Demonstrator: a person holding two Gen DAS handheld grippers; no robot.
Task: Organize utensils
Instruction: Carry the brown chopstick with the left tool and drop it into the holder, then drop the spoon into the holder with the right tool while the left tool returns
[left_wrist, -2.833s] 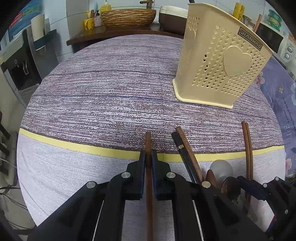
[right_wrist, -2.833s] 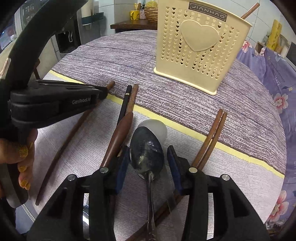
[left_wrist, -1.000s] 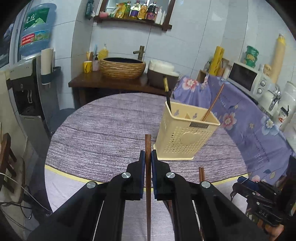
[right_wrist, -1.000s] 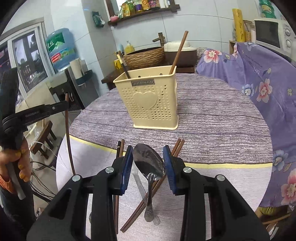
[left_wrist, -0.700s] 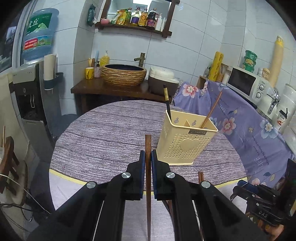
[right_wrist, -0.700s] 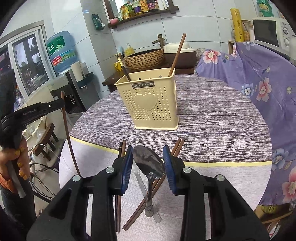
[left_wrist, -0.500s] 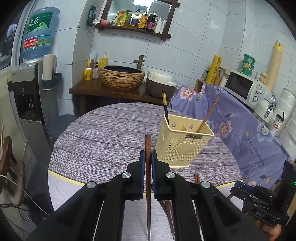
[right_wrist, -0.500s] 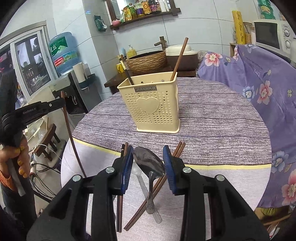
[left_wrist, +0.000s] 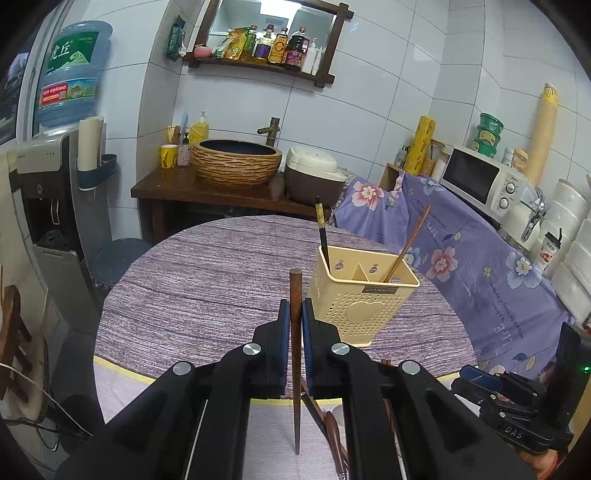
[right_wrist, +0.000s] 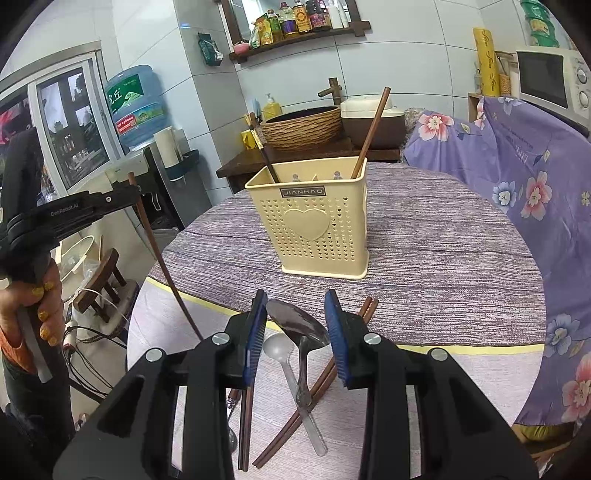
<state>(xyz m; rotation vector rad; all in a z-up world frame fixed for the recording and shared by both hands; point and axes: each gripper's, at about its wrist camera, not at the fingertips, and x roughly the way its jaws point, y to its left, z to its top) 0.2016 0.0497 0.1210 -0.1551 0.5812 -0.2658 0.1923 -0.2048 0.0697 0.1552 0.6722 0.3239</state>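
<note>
**Left wrist view: chopstick clamped, holder ahead and to the right**

Left wrist view, biggest first: round table with the purple striped cloth, cream utensil holder standing upright on it, just right of the tool's centre line and further off. Holder is open at the top, divided into compartments; a dark chopstick stands in the rear left corner, a brown chopstick leans out to the right.

Left gripper is closed tight on a held brown chopstick. Long axis runs along the fingers: top end pokes out past the fingertips toward the holder, lower end hangs down toward the cloth. In the right wrist view the same stick slants steeply, upper end up at the tool, lower end toward the table edge.

Right gripper has jaws partly apart around a metal spoon, bowl between the pads, handle pointing back toward the camera; pad contact unclear, so grip can't be confirmed. Loose chopstick pair and a clear plastic spoon lie below on the cloth.

Judgement: left tool is the one loaded for a drop; it needs to shift right and forward over the holder's opening, with the stick tipped upright.
</note>
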